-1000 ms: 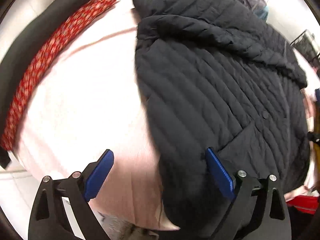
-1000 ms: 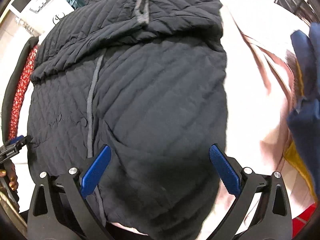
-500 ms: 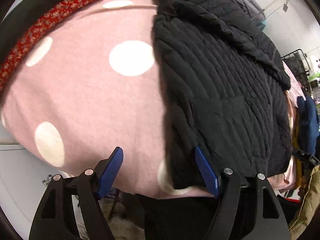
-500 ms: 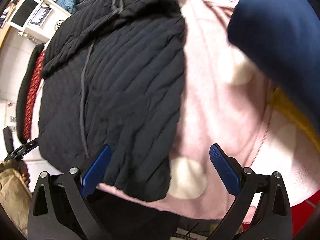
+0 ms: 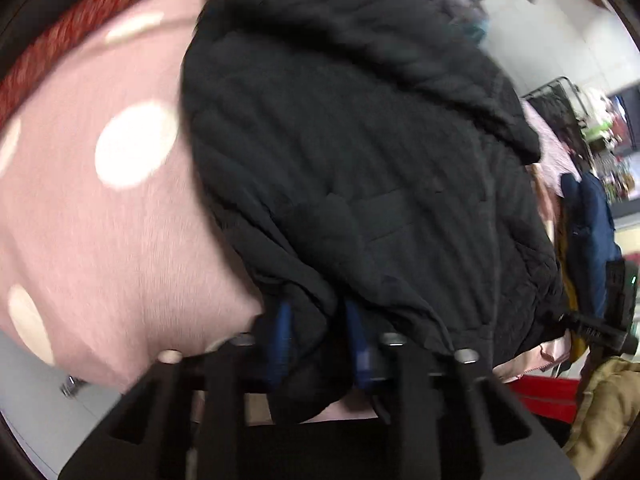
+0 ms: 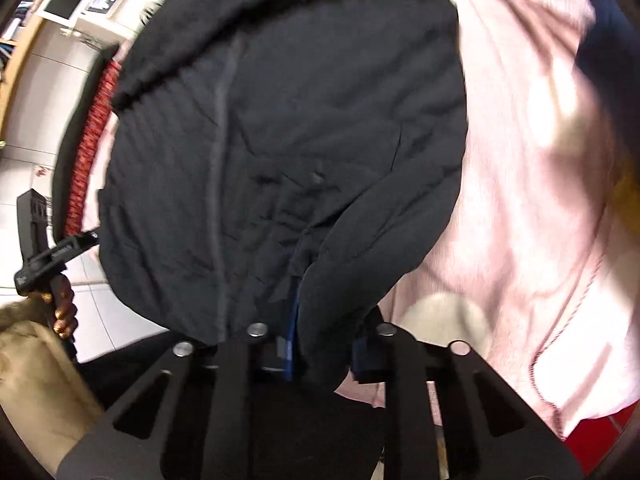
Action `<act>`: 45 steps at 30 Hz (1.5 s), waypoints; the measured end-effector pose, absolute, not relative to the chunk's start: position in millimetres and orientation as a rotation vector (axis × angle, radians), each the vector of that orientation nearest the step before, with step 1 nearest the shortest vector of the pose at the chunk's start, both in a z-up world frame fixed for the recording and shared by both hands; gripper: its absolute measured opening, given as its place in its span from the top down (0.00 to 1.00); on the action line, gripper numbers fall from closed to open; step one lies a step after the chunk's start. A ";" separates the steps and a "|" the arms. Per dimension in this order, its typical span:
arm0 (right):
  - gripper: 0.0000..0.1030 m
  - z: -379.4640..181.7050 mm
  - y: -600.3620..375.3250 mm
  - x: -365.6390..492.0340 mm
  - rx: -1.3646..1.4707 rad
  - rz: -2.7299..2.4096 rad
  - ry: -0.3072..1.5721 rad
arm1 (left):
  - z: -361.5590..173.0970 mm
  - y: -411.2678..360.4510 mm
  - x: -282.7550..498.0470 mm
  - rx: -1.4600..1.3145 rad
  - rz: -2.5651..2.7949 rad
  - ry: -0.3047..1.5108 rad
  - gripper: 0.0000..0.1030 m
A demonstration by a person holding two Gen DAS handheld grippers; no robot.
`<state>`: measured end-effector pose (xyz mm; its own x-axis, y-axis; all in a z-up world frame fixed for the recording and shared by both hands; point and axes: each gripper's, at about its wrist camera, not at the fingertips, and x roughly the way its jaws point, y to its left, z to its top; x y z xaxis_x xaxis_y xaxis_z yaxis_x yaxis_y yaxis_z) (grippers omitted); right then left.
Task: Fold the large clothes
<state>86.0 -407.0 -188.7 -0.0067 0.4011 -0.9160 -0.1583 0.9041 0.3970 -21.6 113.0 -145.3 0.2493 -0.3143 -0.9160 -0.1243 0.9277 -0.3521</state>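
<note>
The black jacket [image 5: 360,152] lies on a pink blanket [image 5: 100,232] with white dots. The left gripper [image 5: 320,336] is closing on the near hem of the jacket, with cloth bunched between its blue pads. The right gripper [image 6: 328,340] is closing on the same hem, farther to the right.

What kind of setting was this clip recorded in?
Probably a room set up for sorting laundry, though that is a guess. A black quilted jacket lies on a pink blanket with white dots, a dark metal garment rack stands behind, and more clothes are piled beside it, including a navy blue garment.
</note>
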 end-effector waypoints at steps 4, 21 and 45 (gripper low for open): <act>0.87 -118.7 -416.1 94.7 0.280 0.466 1.415 | -80.8 136.4 -30.0 -0.372 -0.139 1.202 0.93; 0.15 -150.9 -474.8 81.5 0.294 0.228 1.556 | -128.6 249.1 -84.4 -0.529 0.096 1.370 0.46; 0.86 -169.5 -427.9 87.7 0.389 0.443 1.546 | -124.2 162.0 -23.7 -0.402 -0.083 1.348 0.88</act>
